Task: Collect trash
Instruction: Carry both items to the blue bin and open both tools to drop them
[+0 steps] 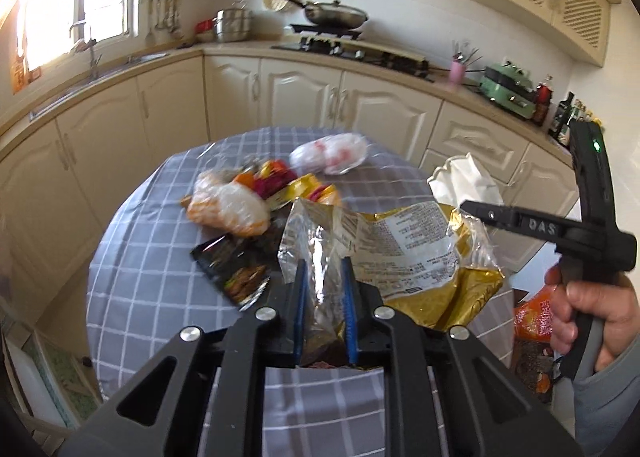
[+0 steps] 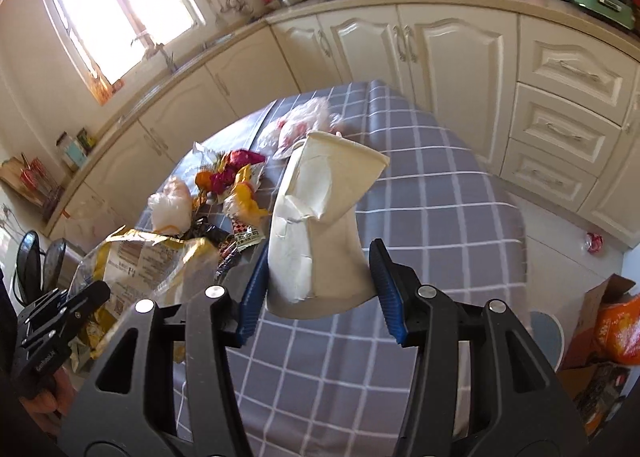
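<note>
The left gripper [image 1: 325,309] is clamped nearly shut on a crinkled gold-and-silver snack bag [image 1: 400,253], whose foil neck is pinched between the blue pads while the printed body fans out above the grey checked table [image 1: 160,257], lifted clear of the cloth. The right gripper [image 2: 320,293] stands about half open, its pads pressing both sides of a crushed white paper cup [image 2: 320,225], which is held tilted with its dented rim pointing toward the table's far edge. In the left wrist view the right gripper and the hand [image 1: 592,317] that holds it show at the right, beyond the table's right edge. More trash stays on the table: a heap of coloured wrappers [image 2: 232,181] and a white plastic bag [image 1: 230,209] toward the far left, a dark wrapper [image 1: 236,269] nearer the middle, and a white bag with red print [image 1: 330,153] close to the far edge. The table's right half and near side lie bare. Off its right edge, an orange bag [image 2: 616,329] sits in a cardboard box [image 2: 596,341] on the floor.
</note>
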`<state>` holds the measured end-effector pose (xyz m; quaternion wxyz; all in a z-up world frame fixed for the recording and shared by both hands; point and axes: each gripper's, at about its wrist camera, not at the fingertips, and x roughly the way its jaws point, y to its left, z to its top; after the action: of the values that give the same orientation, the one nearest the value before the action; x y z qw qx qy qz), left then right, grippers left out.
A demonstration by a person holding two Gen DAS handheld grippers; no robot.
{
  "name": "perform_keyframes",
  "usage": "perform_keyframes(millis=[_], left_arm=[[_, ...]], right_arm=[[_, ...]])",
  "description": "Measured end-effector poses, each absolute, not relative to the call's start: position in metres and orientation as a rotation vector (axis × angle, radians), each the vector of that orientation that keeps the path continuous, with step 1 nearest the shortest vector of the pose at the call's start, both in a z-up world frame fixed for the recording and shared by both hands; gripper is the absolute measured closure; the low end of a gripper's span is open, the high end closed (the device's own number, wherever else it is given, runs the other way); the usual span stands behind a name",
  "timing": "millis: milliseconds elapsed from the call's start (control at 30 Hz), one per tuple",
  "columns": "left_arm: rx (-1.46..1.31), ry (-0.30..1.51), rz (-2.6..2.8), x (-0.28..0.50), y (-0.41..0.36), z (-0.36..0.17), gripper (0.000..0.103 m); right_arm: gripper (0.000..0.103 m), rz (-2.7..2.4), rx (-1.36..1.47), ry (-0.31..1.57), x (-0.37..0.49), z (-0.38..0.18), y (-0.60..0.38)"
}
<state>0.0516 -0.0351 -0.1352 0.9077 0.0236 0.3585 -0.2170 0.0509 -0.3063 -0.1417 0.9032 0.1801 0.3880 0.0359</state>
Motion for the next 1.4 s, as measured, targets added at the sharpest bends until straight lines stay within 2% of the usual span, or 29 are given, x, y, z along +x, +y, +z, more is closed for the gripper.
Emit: perform_keyframes(millis=[267, 500, 767, 933, 1167, 1267, 1333, 1367, 1400], left_arm=[[0.086, 0.692, -0.596, 0.061, -0.138, -0.117, 0.089], [0.145, 0.777, -0.776, 0.062, -0.273, -0.146, 0.088], [0.289, 0.964, -0.866, 0.04, -0.417, -0.232, 0.088], [0.36, 1.12, -0.838, 0.04, -0.472, -0.301, 0.088], [0.451, 1.311, -0.76, 0.053, -0.518, -0.388, 0.087], [0.474, 1.363, -0.766, 0.054, -0.528, -0.411, 0.081], [0.469, 1.394, -0.772, 0.055, -0.532, -0.424, 0.06], [0.463, 1.409, -0.772, 0.056, -0.534, -0.429, 0.038], [0.454, 1.409, -0.767, 0.058, -0.533, -0.431, 0.027]], right_arm=[[0.054, -0.08, 0.461, 0.718, -0.009, -0.136, -0.395], [0.054, -0.33, 0.578, 0.738, -0.077, -0.176, -0.506], [0.054, -0.54, 0.747, 0.887, -0.129, -0.28, -0.583], [0.054, -0.565, 0.846, 1.004, -0.14, -0.353, -0.606], [0.054, -0.543, 0.953, 1.08, -0.142, -0.425, -0.615], [0.053, -0.522, 0.988, 1.077, -0.14, -0.446, -0.618], [0.036, -0.534, 1.012, 1.073, -0.142, -0.457, -0.621], [0.017, -0.54, 1.025, 1.065, -0.143, -0.46, -0.623], [0.006, -0.548, 1.041, 1.051, -0.147, -0.463, -0.624]])
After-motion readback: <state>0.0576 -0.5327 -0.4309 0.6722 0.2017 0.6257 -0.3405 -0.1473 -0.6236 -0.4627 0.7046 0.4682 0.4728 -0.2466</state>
